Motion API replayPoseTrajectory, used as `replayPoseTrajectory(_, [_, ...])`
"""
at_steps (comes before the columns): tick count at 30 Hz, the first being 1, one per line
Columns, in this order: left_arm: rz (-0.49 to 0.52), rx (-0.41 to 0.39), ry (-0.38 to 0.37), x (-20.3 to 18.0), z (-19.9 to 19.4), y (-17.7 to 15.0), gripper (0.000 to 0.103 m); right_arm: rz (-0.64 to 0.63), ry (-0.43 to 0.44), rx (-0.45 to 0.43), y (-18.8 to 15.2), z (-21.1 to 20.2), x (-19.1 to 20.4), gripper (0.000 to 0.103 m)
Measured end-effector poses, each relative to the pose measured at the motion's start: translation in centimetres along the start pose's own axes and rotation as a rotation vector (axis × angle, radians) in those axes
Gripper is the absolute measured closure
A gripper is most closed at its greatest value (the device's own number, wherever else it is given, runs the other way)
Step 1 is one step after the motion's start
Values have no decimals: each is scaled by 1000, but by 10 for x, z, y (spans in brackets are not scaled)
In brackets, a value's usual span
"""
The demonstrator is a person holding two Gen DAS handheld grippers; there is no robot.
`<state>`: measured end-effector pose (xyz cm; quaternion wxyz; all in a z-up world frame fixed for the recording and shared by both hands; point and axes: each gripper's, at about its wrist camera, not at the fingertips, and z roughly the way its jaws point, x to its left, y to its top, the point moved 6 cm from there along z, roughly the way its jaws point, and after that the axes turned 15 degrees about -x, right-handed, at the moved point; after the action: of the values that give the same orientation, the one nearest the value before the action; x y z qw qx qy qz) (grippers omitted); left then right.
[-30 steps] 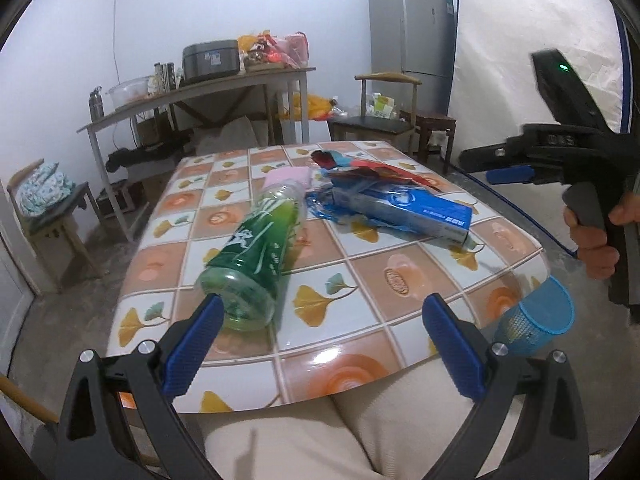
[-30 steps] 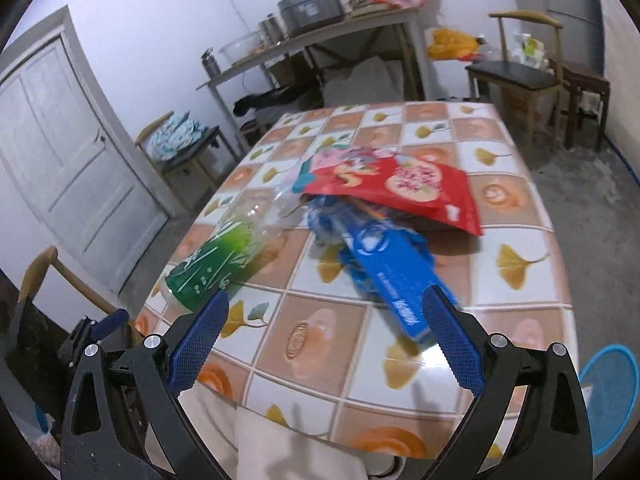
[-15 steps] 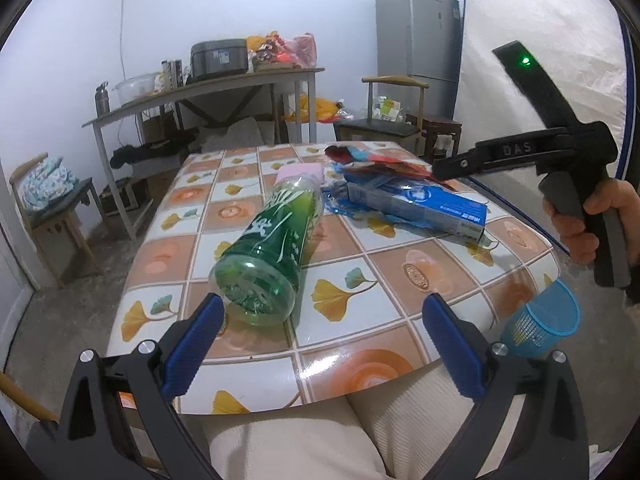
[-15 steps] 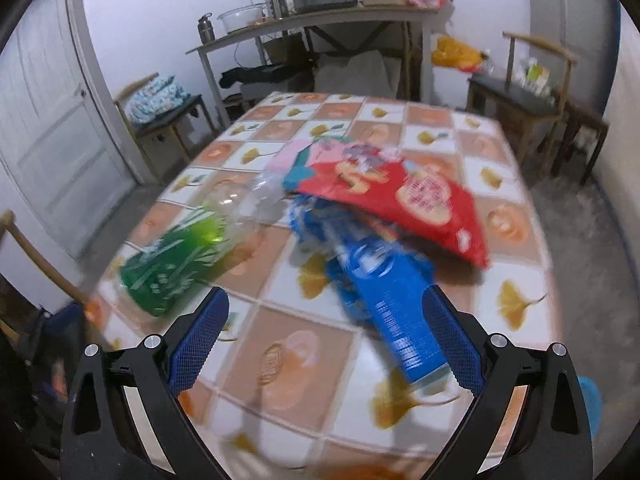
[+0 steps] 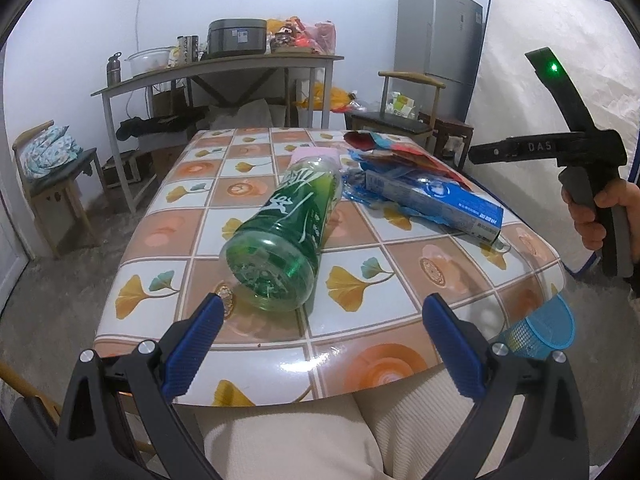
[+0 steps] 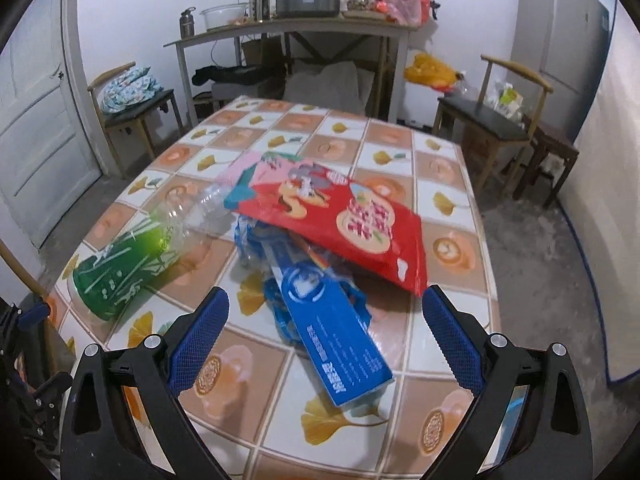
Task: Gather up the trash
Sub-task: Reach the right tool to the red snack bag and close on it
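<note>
Here the table (image 5: 256,364), the largest thing near the tongs, carries a glossy cloth printed with orange squares and ginkgo leaves, and all the trash lies on it in 1 loose cluster. A green bottle (image 5: 288,236) rests on its side left of the heap, its base pointing at the near edge and its clear neck pointing toward the far side. Beside it, a red snack bag (image 6: 340,220) sits tilted on top of the pile, partly covering a blue toothpaste box (image 6: 332,340) that runs toward the near right corner. Crumpled blue wrapper (image 6: 280,304) shows under and around the box. A pink piece (image 5: 316,157) lies at the far end of the bottle, touching it.

The left gripper (image 5: 320,344) hangs over the near table edge with its 2 blue pads spread wide, nothing between them; the bottle's base lies just beyond the left pad. The right gripper (image 6: 324,340) hovers above the toothpaste box, also spread wide and holding nothing. In the left wrist view a hand (image 5: 600,216) holds the right tool's grip off the table's right side. A small blue mesh basket (image 5: 540,328) stands on the floor by the near right corner.
</note>
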<state>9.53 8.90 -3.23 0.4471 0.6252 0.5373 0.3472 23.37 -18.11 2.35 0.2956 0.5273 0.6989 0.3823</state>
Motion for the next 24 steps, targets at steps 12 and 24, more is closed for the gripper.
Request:
replayPoseTrajectory(12, [-3, -73, 45, 5, 7, 24, 6, -188, 12, -76, 22, 35, 37, 25])
replayPoseTrajectory(24, [31, -115, 122, 15, 30, 47, 6, -454, -16, -87, 15, 80, 81, 52])
